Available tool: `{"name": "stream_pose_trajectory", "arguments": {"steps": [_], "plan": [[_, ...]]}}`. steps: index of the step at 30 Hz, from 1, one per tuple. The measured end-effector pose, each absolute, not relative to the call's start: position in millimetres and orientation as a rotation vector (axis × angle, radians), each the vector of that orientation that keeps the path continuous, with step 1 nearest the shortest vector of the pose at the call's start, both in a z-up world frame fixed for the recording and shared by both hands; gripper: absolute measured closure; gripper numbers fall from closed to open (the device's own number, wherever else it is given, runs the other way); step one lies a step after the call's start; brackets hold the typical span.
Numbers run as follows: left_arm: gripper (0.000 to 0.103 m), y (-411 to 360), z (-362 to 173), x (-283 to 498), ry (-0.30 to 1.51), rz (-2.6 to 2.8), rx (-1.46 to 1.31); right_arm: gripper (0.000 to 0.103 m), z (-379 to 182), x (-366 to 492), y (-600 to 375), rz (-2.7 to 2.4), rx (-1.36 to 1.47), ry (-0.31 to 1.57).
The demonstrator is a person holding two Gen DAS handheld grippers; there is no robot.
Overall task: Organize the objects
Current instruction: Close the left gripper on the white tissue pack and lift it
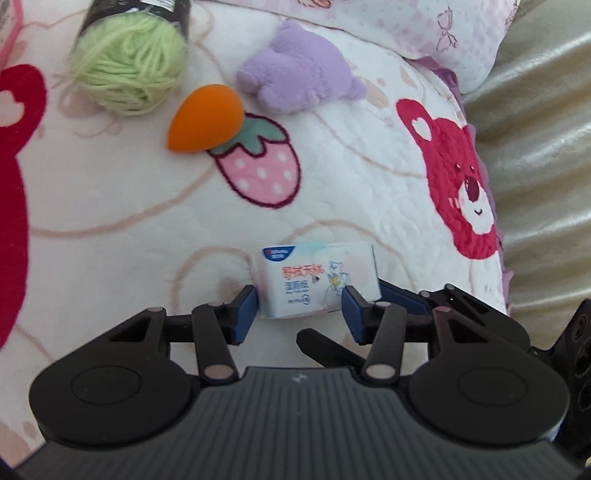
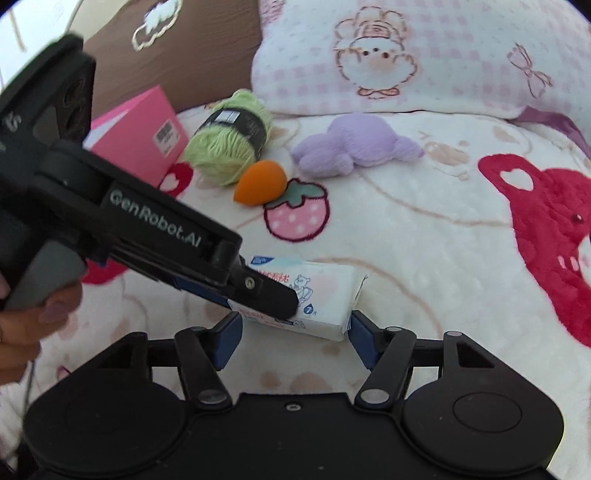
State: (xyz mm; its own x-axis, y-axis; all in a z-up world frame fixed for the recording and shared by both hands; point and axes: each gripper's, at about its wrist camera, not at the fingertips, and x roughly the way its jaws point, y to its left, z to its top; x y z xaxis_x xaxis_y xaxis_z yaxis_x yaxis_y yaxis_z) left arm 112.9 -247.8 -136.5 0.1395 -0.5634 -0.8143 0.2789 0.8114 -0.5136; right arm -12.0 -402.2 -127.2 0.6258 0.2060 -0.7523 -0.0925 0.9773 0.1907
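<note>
Both grippers' jaws flank the tissue pack (on the blanket).

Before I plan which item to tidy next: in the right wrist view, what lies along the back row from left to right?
Pink box → green yarn ball → orange sponge → purple plush toy. The tissue pack lies nearer, between both grippers.

Left tongs hide part of the tissue pack; pink box cut off.
</note>
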Motion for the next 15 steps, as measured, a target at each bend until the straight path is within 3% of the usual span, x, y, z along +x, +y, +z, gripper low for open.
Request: {"name": "stream_pose_trajectory", "arguments": {"steps": [6, 8, 11, 15], "plan": [[0.055, -238.2, -136.1, 116.4, 1.219, -0.546, -0.28, 0.019, -129.1, -11.4, -397.6, 0.126, 0.141, 0.872], [0.056, -234.9, -138.8, 119.5, 1.216, -0.548, -0.311, 0.019, -127.6, -12.4, -398.1, 0.113, 0.152, 0.855], [0.07, -232.6, -145.7, 121.0, 1.241, -0.575, -0.386, 0.019, -129.4, -9.0, -398.1, 0.124, 0.176, 0.851], [0.07, -239.6, -142.7, 108.8, 1.183, -0.597, -0.355, 0.016, -131.7, -8.1, -394.2, 0.107, 0.193, 0.855]]}}
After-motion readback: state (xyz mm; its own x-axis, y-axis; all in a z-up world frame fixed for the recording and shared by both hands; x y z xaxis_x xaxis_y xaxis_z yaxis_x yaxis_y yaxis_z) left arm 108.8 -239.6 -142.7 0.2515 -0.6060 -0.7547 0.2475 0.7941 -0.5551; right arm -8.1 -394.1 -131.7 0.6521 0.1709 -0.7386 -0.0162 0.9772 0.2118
